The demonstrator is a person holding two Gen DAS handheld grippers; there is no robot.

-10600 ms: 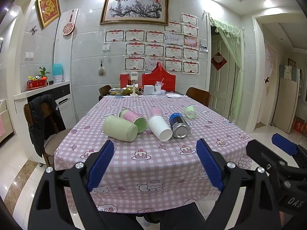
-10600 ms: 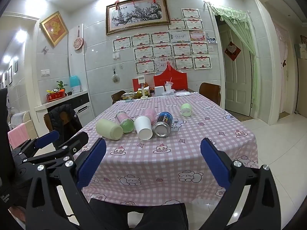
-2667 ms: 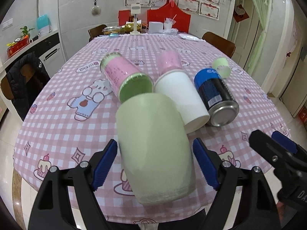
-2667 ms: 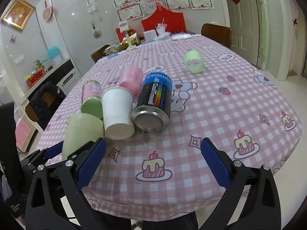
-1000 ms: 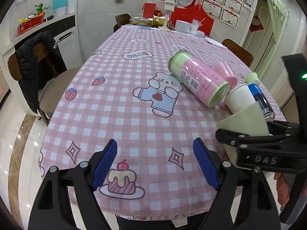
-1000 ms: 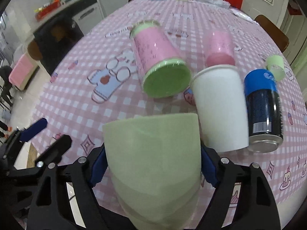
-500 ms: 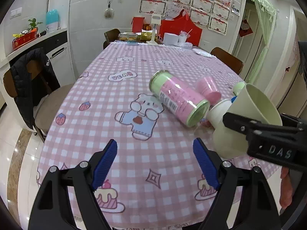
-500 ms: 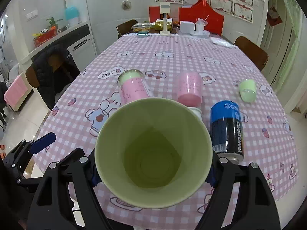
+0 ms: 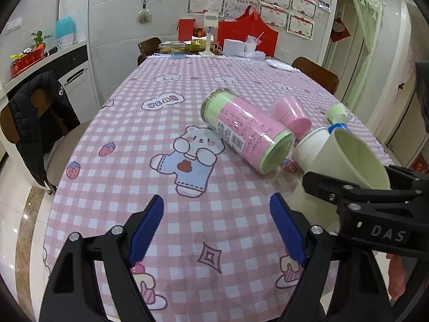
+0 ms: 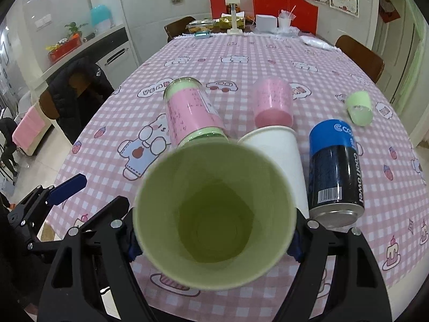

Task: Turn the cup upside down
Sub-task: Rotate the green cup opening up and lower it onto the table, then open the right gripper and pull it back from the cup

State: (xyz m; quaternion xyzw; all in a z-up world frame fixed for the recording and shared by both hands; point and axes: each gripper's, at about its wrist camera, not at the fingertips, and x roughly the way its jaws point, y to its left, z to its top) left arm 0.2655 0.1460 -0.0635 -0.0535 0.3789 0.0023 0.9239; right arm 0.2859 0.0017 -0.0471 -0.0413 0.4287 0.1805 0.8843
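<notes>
- The green cup (image 10: pixel 214 214) is clamped between the closed-in fingers of the right gripper (image 10: pixel 214 237), above the near edge of the table (image 10: pixel 241 61). Its mouth is turned toward the camera, where a second ago its side wall was shown.
- A mouth-up or tilted pose is indicated by this turn. The flip is therefore judged unfinished; the cup is not yet set mouth-down.
- The left gripper (image 9: pixel 228 228) is held wide open with nothing between its blue pads (image 9: pixel 146 228).
- In the left view, the cup (image 9: pixel 348 161) is seen at 3 o'clock, tilted, with the right gripper (image 9: pixel 370 201) across it.
- Only in the right view are the cup's empty interior, the blue can (image 10: pixel 335 166) at 2 o'clock and the white cup (image 10: pixel 278 150) beside it shown plainly.
</notes>
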